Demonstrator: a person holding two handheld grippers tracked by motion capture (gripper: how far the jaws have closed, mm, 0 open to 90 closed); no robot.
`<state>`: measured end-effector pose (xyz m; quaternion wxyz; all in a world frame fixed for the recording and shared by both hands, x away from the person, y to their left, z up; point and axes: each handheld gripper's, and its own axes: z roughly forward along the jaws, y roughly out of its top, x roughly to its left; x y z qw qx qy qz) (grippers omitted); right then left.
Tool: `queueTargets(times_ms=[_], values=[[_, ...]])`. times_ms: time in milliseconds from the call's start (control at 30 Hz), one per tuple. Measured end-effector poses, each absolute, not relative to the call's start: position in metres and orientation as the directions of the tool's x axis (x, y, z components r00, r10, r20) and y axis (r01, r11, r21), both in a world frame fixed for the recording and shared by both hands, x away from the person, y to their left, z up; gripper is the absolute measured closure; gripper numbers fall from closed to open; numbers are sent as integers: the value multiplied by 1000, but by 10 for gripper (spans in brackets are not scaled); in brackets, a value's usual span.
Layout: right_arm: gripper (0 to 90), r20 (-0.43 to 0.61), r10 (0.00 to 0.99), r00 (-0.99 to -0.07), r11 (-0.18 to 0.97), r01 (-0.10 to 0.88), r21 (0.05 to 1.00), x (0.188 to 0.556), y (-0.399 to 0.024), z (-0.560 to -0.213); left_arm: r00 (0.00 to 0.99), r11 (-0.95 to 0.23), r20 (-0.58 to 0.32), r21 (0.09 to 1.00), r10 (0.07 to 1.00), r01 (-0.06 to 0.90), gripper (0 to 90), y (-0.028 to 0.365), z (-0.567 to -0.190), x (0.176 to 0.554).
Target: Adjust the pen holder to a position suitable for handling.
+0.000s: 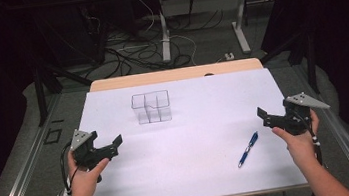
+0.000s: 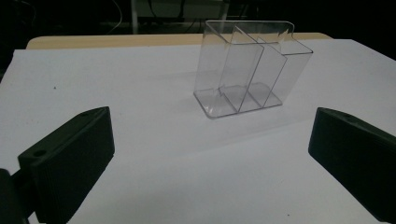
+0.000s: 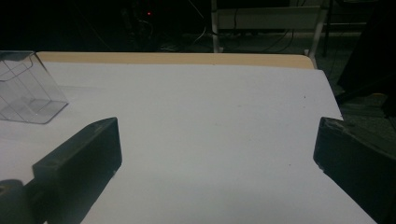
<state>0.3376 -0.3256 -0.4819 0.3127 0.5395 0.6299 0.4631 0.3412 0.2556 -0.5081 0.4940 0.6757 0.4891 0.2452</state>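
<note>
- Nearest the person, the left gripper point(image 1: 99, 148) is held above the left edge of the white table point(image 1: 197, 176); its jaws are spread wide and nothing is held between them.
- In the left gripper view, the same wide gap is seen, with the clear holder framed between the two black jaws.
- On the other side, the right gripper point(image 1: 272, 119) is held above the right edge of the table, its jaws likewise parted and empty; in the right gripper view, bare white surface is seen between them.
- A blue pen point(image 1: 248, 149) lies flat on the table, just inward of the right gripper and a little nearer the person, its length slanted toward the far right.
- The pen is touched by neither gripper; it is near the right one and well apart from the left one.
- Farther back, a clear holder point(image 2: 247, 67) stands upright left of the table's middle, split by thin walls into several open-topped compartments, all of which look empty.
- Pen and holder are well apart.
- The step in hand is judged to be the very start: nothing has yet been grasped, and the pen is taken as the thing to be picked up and stood in the holder.
- The next move would call for the right gripper to be lowered over the pen, jaws set across its barrel, and closed on it.
</note>
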Motion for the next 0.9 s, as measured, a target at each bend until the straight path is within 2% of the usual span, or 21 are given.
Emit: queueTargets(times_ms=[267, 400, 600, 700, 900], values=[[27, 102, 963, -250, 14, 423, 906, 335, -323, -486, 408, -52, -123, 918, 905, 392, 17, 248, -503, 341], [29, 101, 961, -256, 13, 409, 912, 335, -321, -488, 410, -56, -114, 923, 905, 380, 36, 244, -501, 341], [63, 68, 964, -257, 44, 405, 913, 333, -322, -488, 410, -52, -110, 930, 906, 365, 160, 239, -498, 346], [64, 67, 966, -251, 45, 417, 908, 331, -324, -488, 413, -52, -112, 929, 904, 365, 164, 238, -496, 351], [68, 76, 967, -242, 31, 411, 911, 330, -325, -490, 412, -39, -133, 923, 901, 383, 281, 238, -493, 363]])
